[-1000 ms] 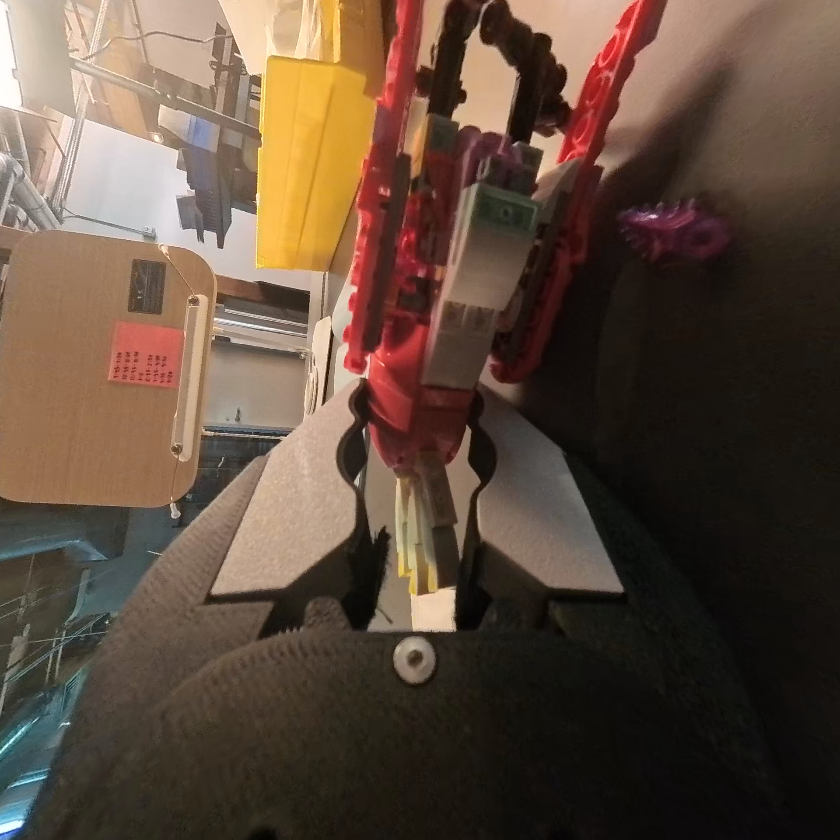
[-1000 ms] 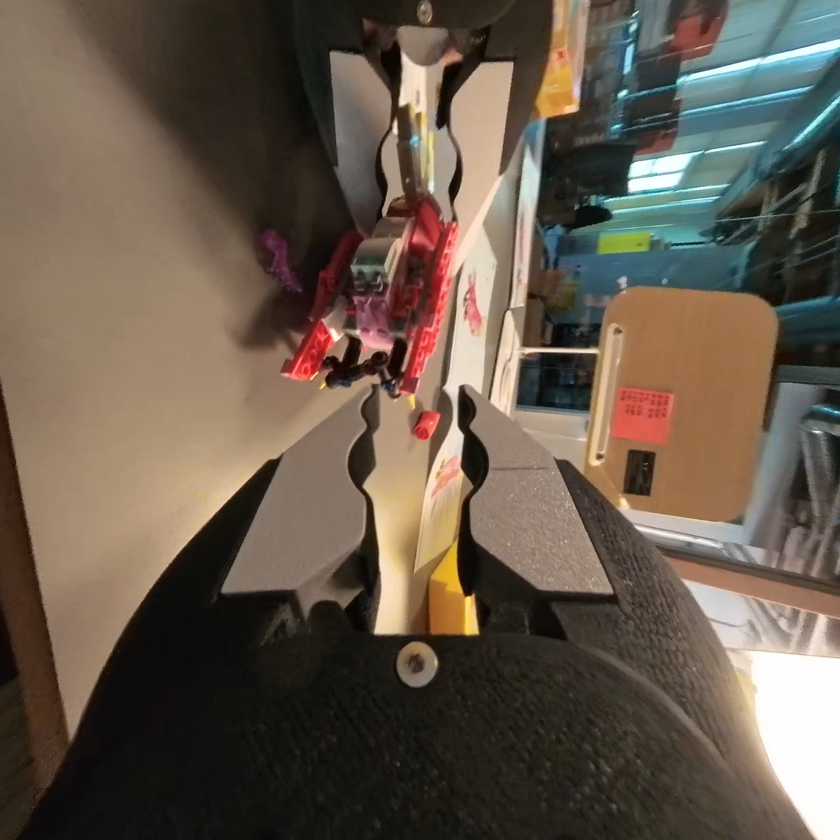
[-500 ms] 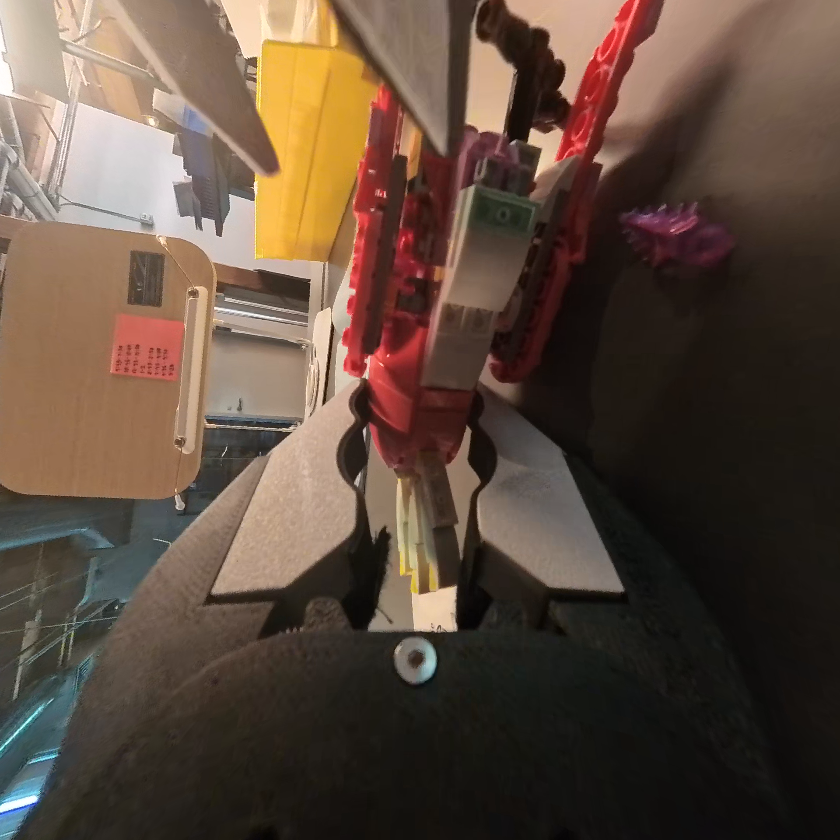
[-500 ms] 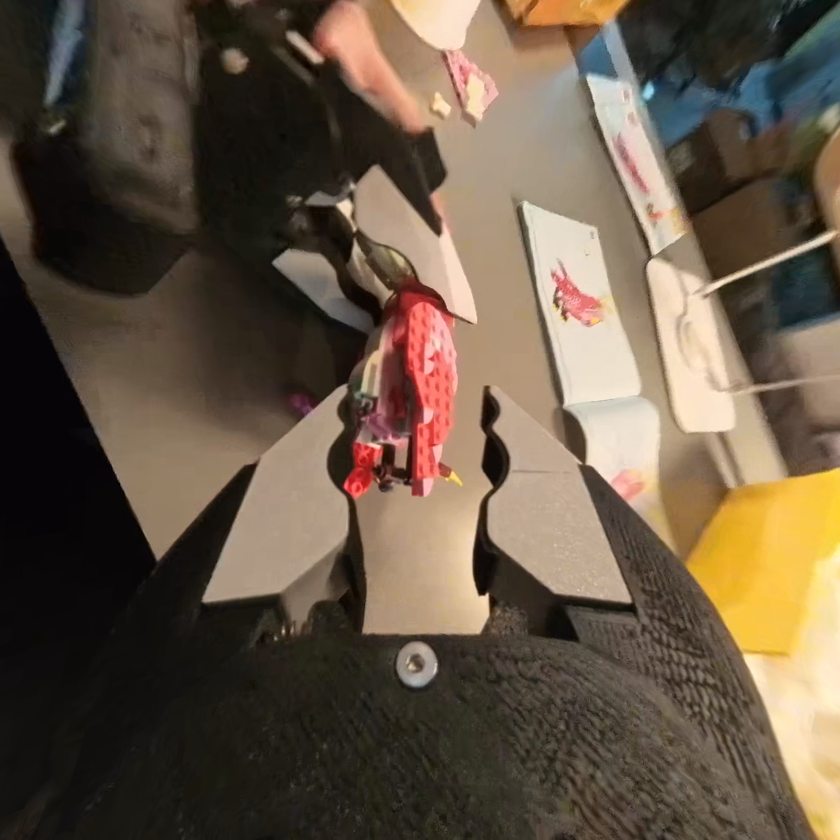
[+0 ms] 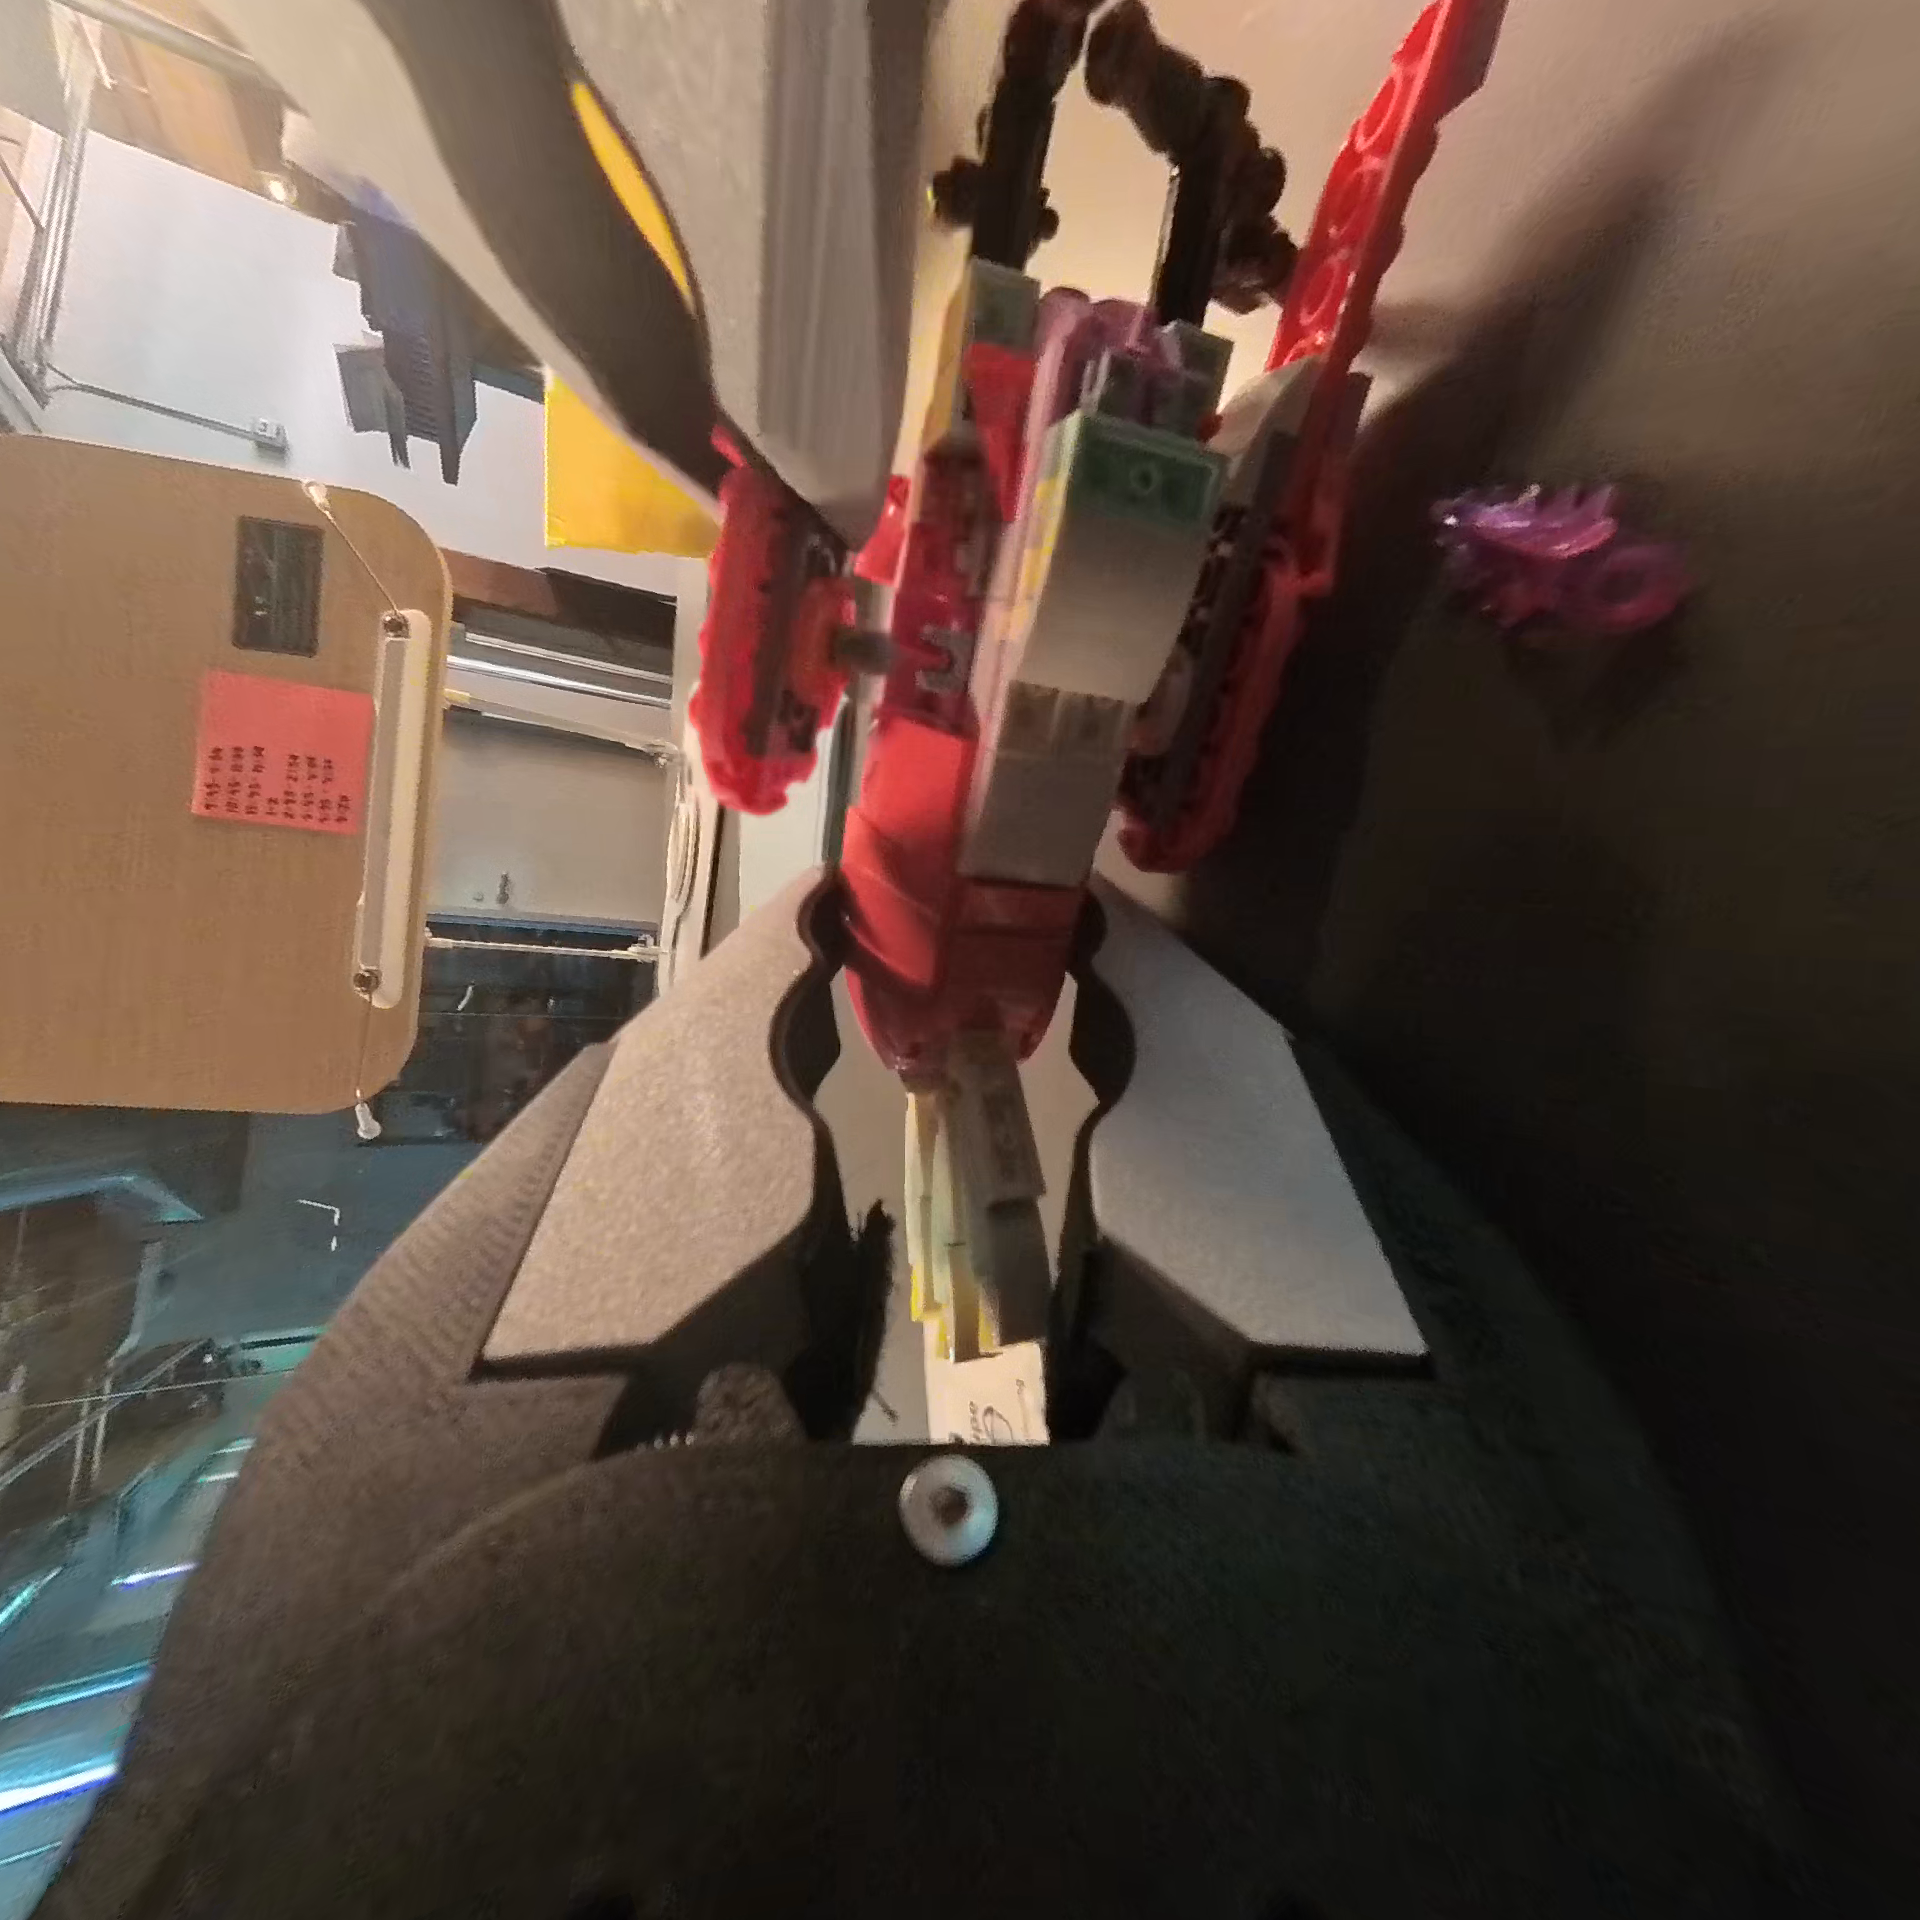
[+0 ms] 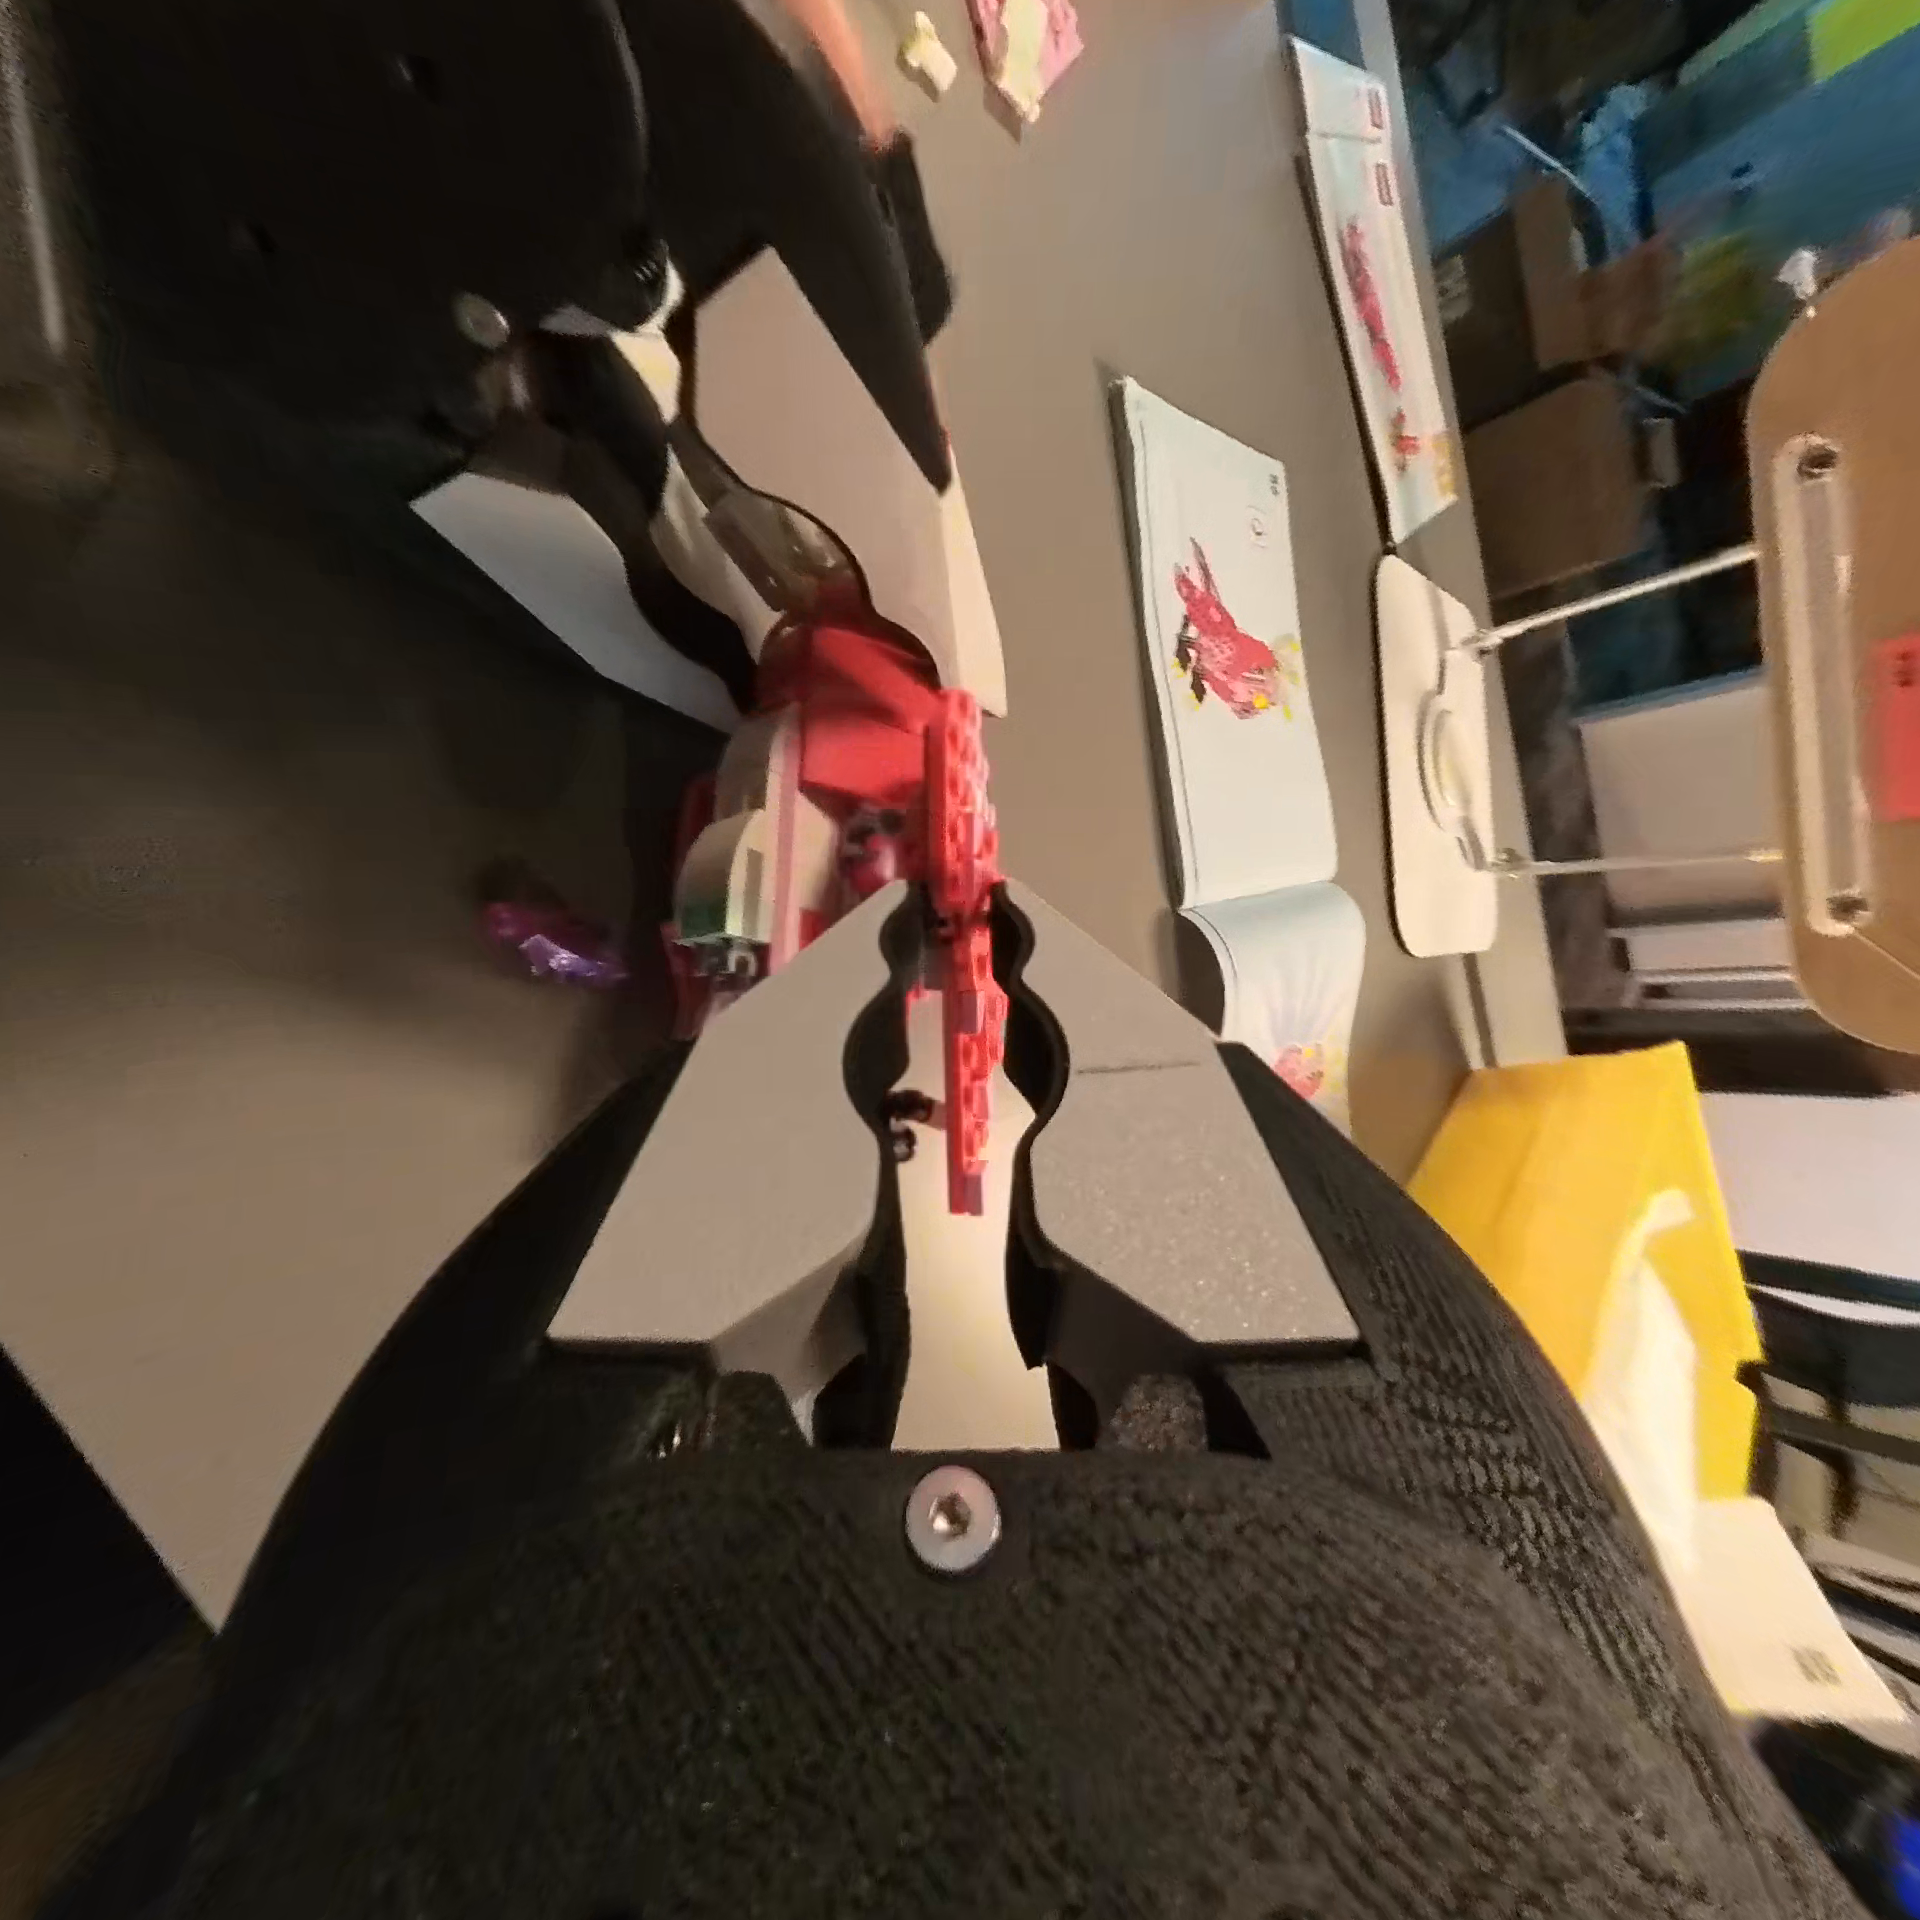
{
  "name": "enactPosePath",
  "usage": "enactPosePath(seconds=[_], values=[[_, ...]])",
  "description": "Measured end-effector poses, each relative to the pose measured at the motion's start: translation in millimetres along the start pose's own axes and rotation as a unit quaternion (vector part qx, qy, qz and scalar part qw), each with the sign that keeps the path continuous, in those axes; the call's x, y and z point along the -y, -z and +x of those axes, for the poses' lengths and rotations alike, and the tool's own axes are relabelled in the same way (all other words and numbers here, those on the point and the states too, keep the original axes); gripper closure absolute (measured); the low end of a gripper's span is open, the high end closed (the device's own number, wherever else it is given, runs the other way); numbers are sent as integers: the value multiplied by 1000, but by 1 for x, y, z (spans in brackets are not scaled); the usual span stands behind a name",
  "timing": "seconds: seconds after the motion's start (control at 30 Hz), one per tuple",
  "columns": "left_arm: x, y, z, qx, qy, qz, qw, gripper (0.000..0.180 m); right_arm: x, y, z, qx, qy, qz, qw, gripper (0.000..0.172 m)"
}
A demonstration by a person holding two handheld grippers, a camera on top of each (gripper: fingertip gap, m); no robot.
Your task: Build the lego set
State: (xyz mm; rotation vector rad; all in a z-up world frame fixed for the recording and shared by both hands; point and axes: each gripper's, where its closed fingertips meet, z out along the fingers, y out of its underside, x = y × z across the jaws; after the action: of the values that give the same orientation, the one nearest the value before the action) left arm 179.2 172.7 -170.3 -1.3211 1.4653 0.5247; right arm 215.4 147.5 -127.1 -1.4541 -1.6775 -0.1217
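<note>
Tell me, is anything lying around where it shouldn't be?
Yes: a purple piece lies loose on the table, apart from the red brick model. Both grippers clamp that model, the right gripper on its red wing.

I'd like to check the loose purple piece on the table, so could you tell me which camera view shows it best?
The left wrist view: the translucent purple piece lies in open sight on the grey table, right of the red brick model, its spiky outline readable. The right wrist view shows it smaller, blurred and in shadow, left of the model.
</note>
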Motion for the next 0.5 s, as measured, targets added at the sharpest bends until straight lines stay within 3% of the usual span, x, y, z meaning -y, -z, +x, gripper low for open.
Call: enactPosePath(seconds=[0.5], values=[[-3, 0, 1, -21, 43, -22, 999, 140, -3, -2, 1, -72, 105, -60, 990, 163]])
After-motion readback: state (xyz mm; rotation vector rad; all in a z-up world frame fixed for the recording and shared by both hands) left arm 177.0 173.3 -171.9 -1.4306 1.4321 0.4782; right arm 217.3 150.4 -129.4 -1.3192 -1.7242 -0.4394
